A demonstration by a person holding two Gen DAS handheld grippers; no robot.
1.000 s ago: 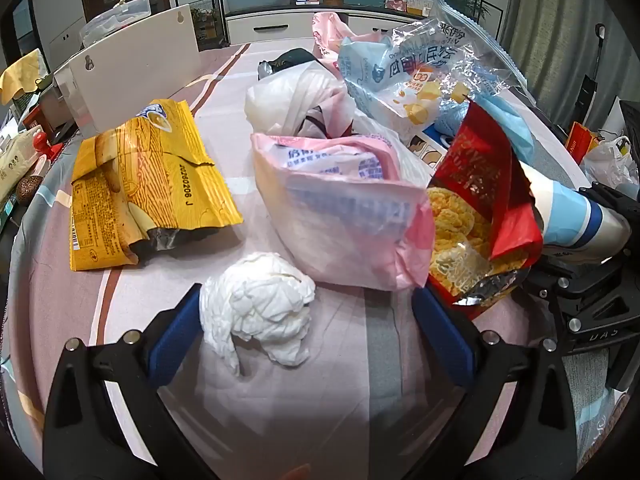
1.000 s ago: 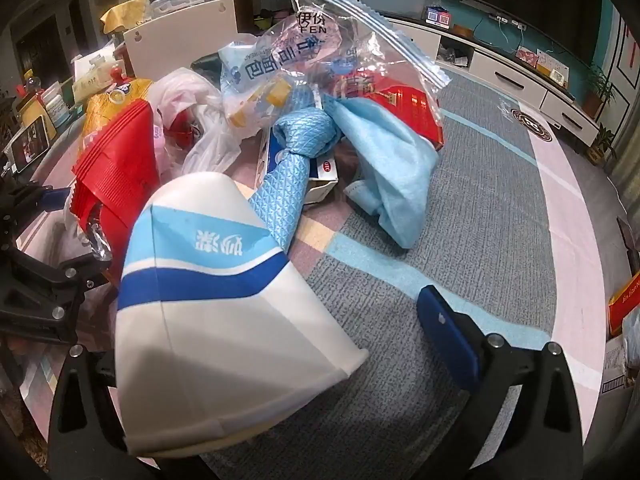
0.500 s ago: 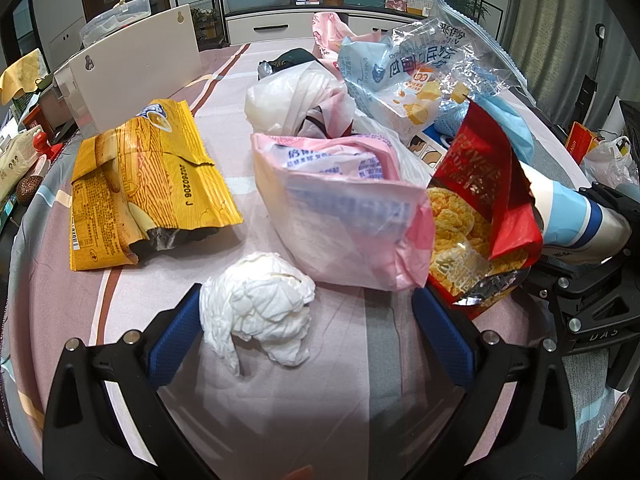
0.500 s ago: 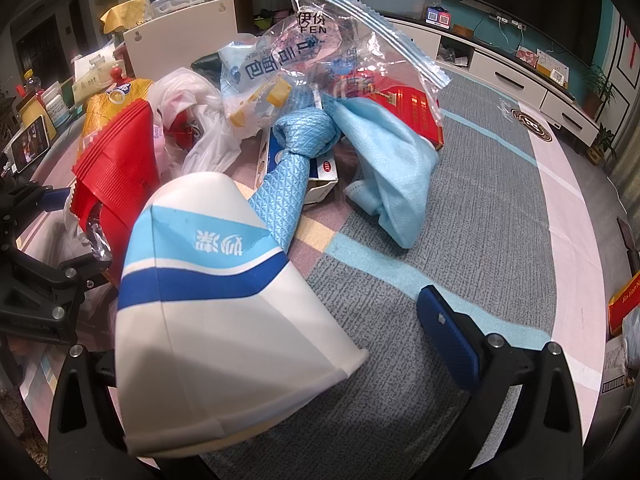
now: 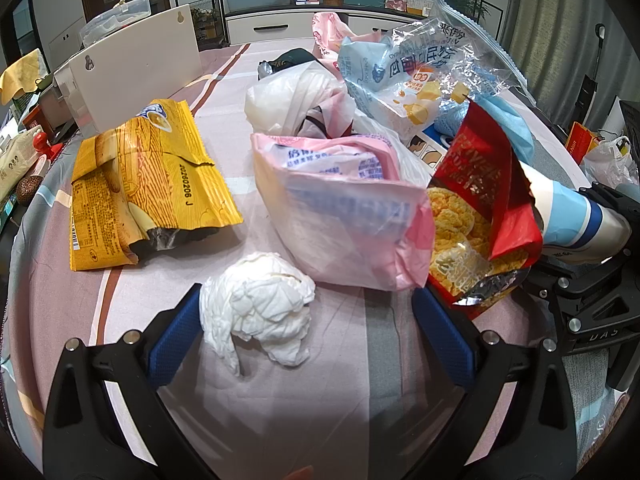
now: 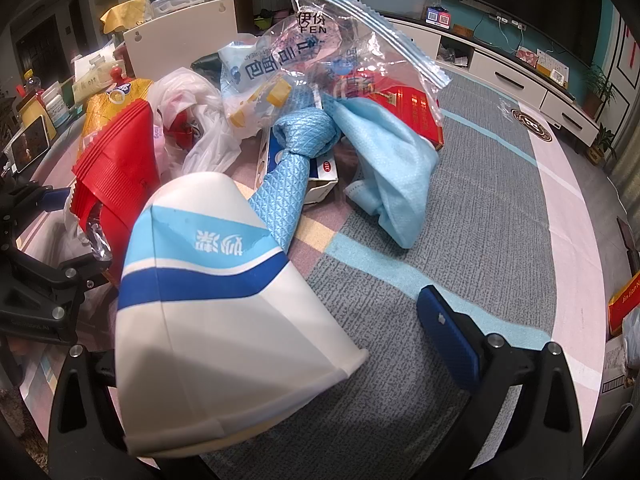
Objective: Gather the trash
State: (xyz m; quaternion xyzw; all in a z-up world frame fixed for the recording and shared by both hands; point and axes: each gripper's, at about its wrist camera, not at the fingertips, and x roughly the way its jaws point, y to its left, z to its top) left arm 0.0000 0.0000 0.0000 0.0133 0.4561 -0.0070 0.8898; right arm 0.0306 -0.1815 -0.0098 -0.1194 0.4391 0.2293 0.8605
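A crumpled white tissue lies on the tablecloth against my left finger; my left gripper is open around it. Beyond lie a yellow snack bag, a pink-and-white plastic bag, a red cracker bag and a clear zip bag. A white-and-blue paper cup lies on its side between the fingers of my right gripper, which is wide open; its left finger is hidden behind the cup. The cup also shows in the left wrist view.
A knotted blue cloth, a small carton and a white plastic bag sit in the pile. A white board stands at the table's back left. Clutter lines the left edge; a TV cabinet stands behind.
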